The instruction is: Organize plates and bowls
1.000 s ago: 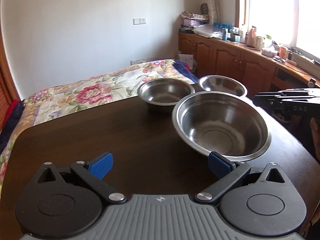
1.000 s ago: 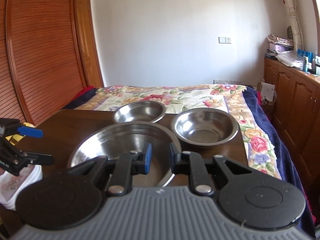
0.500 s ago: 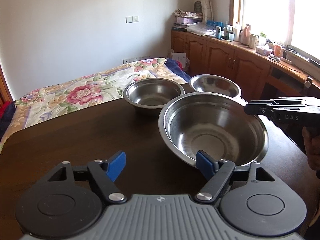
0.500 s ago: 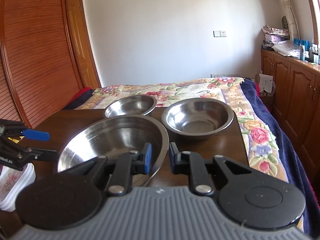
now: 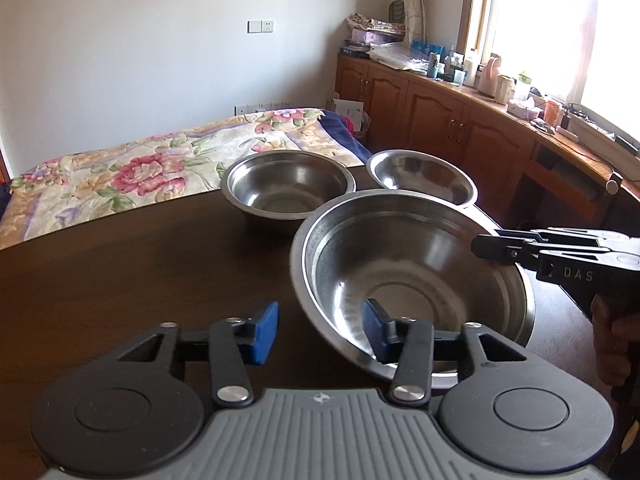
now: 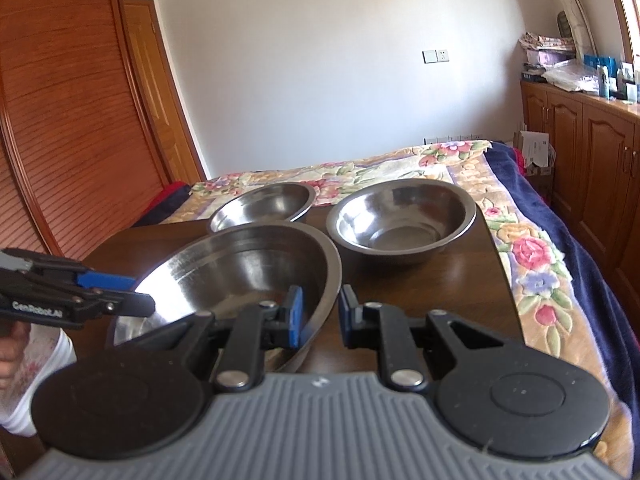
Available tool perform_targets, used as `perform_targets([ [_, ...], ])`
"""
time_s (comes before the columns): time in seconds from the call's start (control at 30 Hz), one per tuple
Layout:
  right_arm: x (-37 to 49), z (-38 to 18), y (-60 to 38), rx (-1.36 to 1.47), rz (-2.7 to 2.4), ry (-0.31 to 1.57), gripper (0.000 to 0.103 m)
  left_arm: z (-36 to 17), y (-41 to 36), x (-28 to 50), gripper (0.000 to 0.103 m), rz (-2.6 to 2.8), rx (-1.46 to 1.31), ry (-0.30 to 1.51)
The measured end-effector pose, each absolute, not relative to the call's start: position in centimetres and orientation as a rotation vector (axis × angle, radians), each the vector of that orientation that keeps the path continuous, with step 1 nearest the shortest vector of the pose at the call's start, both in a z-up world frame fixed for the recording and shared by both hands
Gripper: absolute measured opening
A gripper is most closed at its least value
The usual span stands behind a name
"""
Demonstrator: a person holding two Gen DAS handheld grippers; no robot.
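Three steel bowls stand on a dark wooden table (image 5: pixel 120 280). The large bowl (image 5: pixel 400 272) (image 6: pixel 240 264) is nearest. My left gripper (image 5: pixel 320 334) is open and straddles its near rim, with the right pad inside the bowl. My right gripper (image 6: pixel 321 316) is narrowly open across the opposite rim, left pad inside. Each gripper shows in the other view: the right gripper (image 5: pixel 486 250) at the bowl's right edge, the left gripper (image 6: pixel 140 294) at its left edge. A deeper medium bowl (image 5: pixel 286 188) (image 6: pixel 264 208) and a shallower bowl (image 5: pixel 420 176) (image 6: pixel 400 216) sit behind.
A bed with a floral cover (image 5: pixel 140 168) lies just past the table's far edge. Wooden cabinets (image 5: pixel 460 112) with a cluttered top run under the window on the right. Slatted wooden doors (image 6: pixel 60 120) stand to the left. A hand (image 5: pixel 612 340) holds the right gripper.
Both grippers have moved in onto the large bowl's rim from opposite sides. The left fingers have narrowed from wide open. The right fingers' gap looks unchanged.
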State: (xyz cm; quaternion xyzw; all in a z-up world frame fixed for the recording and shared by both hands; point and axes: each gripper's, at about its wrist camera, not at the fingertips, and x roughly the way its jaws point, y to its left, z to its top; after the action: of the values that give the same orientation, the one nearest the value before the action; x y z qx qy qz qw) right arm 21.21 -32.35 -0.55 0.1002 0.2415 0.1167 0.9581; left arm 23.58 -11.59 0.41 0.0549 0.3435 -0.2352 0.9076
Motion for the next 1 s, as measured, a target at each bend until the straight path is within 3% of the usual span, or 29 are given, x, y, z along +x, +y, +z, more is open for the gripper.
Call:
perform_targets([
  [0.27,21.7,-1.3,-32.2,0.267,0.239,0.477,0.021,-0.2,-12.1,24.4,0.04,-0.472,0.105,0.725],
  [0.43,21.6,-1.6,-32.2,0.277,0.243,0.456,0.021,-0.5,-12.0,24.6,0.025,-0.473,0.087,0.731],
  [1.0,18.8,-0.9,-31.7,0.292,0.231,0.457,0.02,1.0,-10.8,20.8,0.021,-0.501,0.01,0.693],
])
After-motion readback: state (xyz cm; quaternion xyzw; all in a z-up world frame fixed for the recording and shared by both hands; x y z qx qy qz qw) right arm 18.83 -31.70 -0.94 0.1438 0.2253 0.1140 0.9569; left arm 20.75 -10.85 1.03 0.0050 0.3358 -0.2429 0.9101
